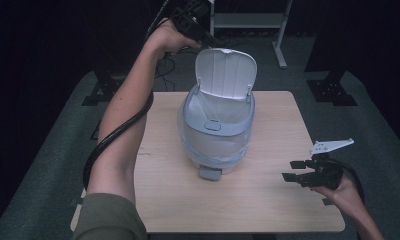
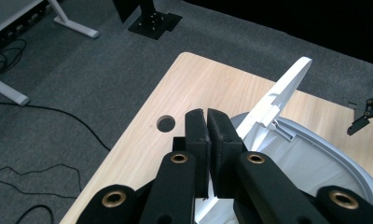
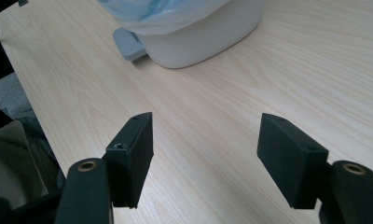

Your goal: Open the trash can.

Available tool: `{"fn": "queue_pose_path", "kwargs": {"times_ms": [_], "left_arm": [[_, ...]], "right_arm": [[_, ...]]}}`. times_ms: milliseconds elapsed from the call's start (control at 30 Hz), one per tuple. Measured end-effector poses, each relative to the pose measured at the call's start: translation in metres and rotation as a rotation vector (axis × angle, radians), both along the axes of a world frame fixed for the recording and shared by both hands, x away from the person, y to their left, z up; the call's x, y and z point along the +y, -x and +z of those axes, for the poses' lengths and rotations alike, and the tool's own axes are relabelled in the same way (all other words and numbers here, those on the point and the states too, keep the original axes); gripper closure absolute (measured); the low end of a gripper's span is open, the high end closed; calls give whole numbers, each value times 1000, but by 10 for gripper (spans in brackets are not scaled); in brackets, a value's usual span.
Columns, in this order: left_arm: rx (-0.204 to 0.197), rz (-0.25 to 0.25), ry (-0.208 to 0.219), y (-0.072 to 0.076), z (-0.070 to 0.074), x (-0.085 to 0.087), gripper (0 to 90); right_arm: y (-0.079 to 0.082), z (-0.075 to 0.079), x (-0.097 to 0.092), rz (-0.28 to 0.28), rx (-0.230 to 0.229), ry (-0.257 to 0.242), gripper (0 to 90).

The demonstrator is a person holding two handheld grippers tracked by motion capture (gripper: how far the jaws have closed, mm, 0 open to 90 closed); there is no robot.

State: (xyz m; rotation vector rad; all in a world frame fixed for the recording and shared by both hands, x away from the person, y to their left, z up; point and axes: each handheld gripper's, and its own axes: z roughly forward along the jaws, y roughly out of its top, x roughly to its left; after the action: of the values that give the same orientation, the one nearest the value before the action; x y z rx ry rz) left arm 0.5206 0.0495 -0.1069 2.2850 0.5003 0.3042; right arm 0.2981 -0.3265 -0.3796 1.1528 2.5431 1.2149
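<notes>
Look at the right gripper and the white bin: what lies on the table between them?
Nothing: bare wooden table separates the open right gripper from the bin, as the right gripper view and the high view show.

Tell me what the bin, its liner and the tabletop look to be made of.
Bin: likely moulded plastic, smooth matte white with a grey rim and grey pedal.
Liner: thin bluish film, translucent and crinkled, probably a plastic bag.
Tabletop: pale wood-grain surface, possibly laminate rather than solid wood.
</notes>
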Motion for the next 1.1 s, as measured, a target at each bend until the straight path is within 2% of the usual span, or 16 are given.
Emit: {"fn": "queue_pose_path", "kwargs": {"times_ms": [200, 367, 533, 633, 1100], "left_arm": [[13, -5, 10, -1, -1, 1, 883], [39, -40, -25, 1, -10, -4, 880], [57, -68, -17, 6, -17, -3, 880], [70, -98, -32, 13, -22, -2, 880], [53, -151, -37, 39, -31, 8, 876]], "right_arm": [[1, 1, 1, 1, 1, 4, 347], [1, 3, 1, -4, -2, 2, 346], [2, 3, 2, -1, -1, 6, 346], [1, 3, 4, 2, 3, 10, 347], [-2, 3, 14, 19, -1, 11, 347]]}}
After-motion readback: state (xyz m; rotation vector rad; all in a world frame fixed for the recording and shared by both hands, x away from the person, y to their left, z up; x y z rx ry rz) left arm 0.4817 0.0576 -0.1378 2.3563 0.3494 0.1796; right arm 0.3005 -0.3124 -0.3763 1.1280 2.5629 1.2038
